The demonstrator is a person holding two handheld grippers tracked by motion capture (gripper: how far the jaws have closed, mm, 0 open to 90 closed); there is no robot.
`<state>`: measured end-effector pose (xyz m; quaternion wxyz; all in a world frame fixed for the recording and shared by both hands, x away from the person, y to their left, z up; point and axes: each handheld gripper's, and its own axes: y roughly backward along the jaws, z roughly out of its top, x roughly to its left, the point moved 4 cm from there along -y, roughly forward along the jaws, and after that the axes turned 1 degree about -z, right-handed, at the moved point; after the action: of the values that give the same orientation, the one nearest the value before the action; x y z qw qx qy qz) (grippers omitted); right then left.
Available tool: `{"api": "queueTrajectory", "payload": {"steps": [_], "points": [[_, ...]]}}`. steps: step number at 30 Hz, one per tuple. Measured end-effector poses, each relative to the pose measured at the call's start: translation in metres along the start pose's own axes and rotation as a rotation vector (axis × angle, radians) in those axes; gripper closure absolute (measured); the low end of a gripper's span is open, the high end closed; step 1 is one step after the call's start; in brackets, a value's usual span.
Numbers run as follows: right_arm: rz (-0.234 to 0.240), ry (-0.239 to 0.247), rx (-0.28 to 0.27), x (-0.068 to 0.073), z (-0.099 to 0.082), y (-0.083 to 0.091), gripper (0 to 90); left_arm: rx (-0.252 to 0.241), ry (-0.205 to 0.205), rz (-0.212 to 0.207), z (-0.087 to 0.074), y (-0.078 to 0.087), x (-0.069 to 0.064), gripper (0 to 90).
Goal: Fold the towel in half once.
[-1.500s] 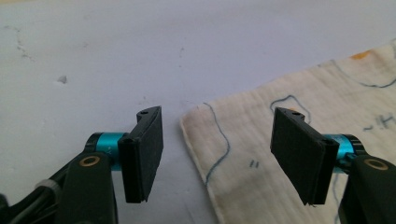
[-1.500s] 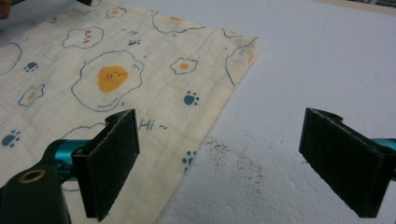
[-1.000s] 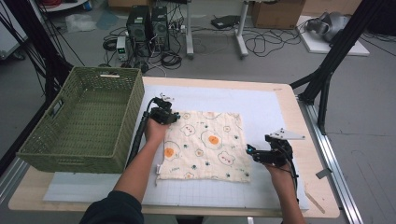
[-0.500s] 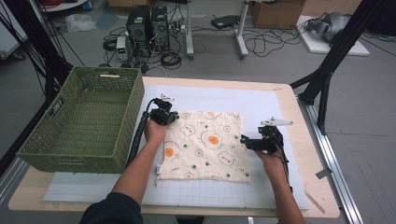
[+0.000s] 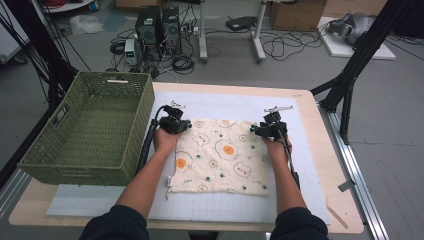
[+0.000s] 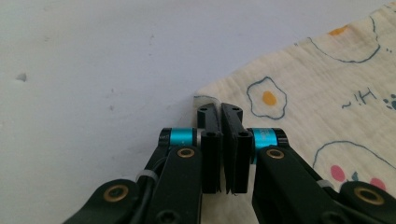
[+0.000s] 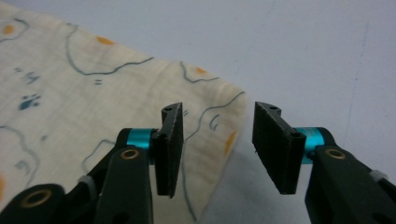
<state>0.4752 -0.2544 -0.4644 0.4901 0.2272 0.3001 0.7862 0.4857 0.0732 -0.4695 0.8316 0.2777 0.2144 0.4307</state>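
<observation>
A cream cloth printed with fried eggs lies flat on the white mat. My left gripper rests at the cloth's far left corner. In the left gripper view its jaws are pressed together with the corner of the cloth pinched between them. My right gripper is at the far right corner. Its jaws have just been closing and now stand partly apart, straddling the edge of the cloth, with the pads clear of the fabric.
A green woven basket stands on the table's left side, close to my left forearm. The wooden table edge runs along the right. Computers, cables and stand legs sit on the floor behind the table.
My right hand has travelled from the cloth's near right side up to its far right corner, and its jaws have narrowed. The left jaws closed on the far left corner; that hand stayed put.
</observation>
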Motion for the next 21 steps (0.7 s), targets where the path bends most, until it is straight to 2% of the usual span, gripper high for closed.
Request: {"api": "queueTrajectory", "payload": {"steps": [3, 6, 7, 8, 10, 13, 16, 21], "points": [[0.007, -0.005, 0.024, 0.000, -0.001, -0.008, 55.7, 0.004, -0.003, -0.011, -0.001, 0.001, 0.000, 86.1], [-0.006, 0.035, 0.029, 0.000, -0.001, -0.008, 61.4, 0.002, 0.006, -0.019, -0.001, 0.002, 0.001, 86.2], [-0.003, 0.038, 0.027, 0.000, -0.001, -0.007, 64.9, -0.007, 0.014, -0.020, -0.002, 0.002, 0.001, 86.1], [0.006, 0.036, 0.030, 0.001, -0.001, -0.007, 71.0, -0.027, 0.025, -0.019, -0.003, 0.003, 0.001, 86.2], [0.033, 0.055, 0.034, 0.005, 0.000, -0.007, 85.4, -0.030, 0.052, -0.023, -0.007, 0.004, 0.002, 86.3], [0.002, 0.102, 0.049, 0.011, 0.001, -0.006, 86.4, -0.052, 0.076, -0.023, -0.009, 0.008, 0.004, 86.6], [-0.005, 0.085, 0.050, 0.012, 0.001, -0.004, 86.4, -0.081, 0.094, -0.024, -0.006, 0.013, 0.005, 86.6], [0.002, 0.057, -0.032, 0.010, 0.010, 0.008, 86.3, -0.136, 0.153, -0.049, 0.000, 0.021, 0.011, 86.6]]}}
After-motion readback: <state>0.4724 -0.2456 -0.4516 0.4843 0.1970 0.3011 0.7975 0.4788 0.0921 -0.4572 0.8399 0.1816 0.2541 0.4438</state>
